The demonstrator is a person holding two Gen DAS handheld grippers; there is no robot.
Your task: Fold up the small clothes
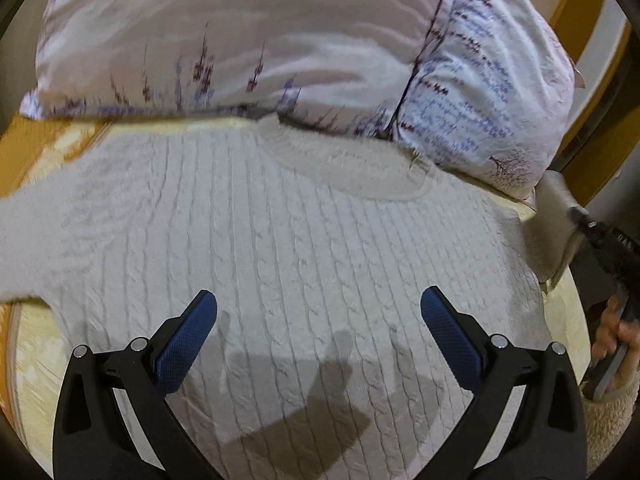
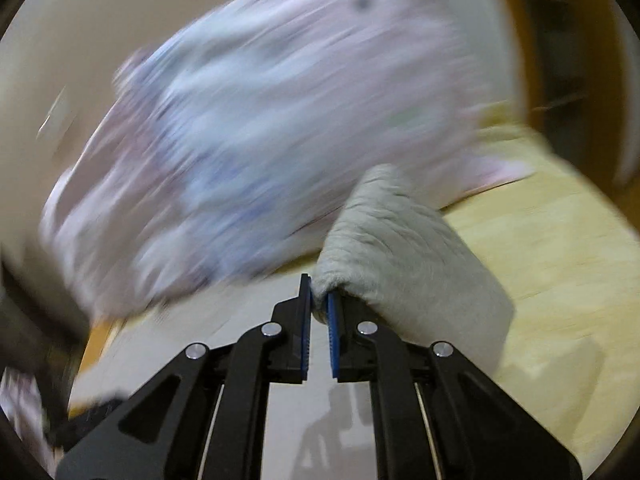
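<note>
Yellow bedding (image 1: 28,344) lies under a cream cable-knit sweater (image 1: 280,248), spread flat with its collar against the floral pillow (image 1: 248,40). My left tool (image 1: 319,320) hovers over the sweater's body, its blue pads wide apart. My right tool (image 2: 319,304) is clamped on the sweater's sleeve (image 2: 400,248), lifting it off the bed.

Both views: warm, moderately bright indoor light from above and behind the cameras, casting soft grey shadows at lower centre; fisheye bending and dark vignette at all corners. Left wrist view: mostly sharp, slight smear on the pillow (image 1: 248,52) at the top. Right wrist view: heavy motion blur across the upper half; only the lower foreground crisp.
</note>
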